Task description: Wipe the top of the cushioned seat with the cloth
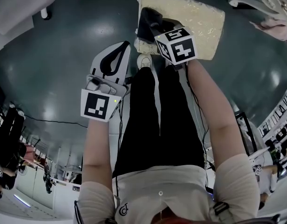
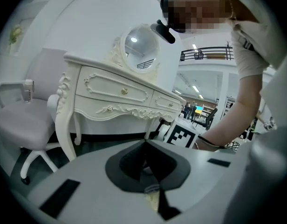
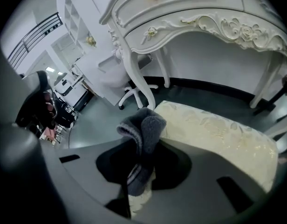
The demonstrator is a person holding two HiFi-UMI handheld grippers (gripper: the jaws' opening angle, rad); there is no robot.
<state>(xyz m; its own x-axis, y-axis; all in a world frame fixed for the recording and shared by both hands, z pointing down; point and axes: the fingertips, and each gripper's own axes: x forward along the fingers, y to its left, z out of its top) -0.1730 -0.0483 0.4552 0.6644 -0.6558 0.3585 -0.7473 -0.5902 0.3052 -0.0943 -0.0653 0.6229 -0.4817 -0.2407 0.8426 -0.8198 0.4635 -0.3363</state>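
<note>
The cushioned seat (image 1: 201,20) is a cream, patterned pad at the top centre of the head view, and it fills the right of the right gripper view (image 3: 218,134). My right gripper (image 1: 152,31) hangs over the seat's left end, shut on a dark grey cloth (image 1: 150,20). The cloth (image 3: 143,129) bunches up between the jaws, just above the cushion's near left corner. My left gripper (image 1: 125,45) is held over the floor to the left of the seat, apart from it. Its jaws (image 2: 144,146) meet with nothing between them.
A white carved dressing table (image 2: 115,92) with a round mirror (image 2: 140,48) stands behind the seat, its legs (image 3: 139,85) close to the cushion. A white swivel chair (image 2: 22,120) sits to the left. The person's legs and shoes (image 1: 144,59) reach the seat's front edge. Dark green floor (image 1: 64,45) surrounds everything.
</note>
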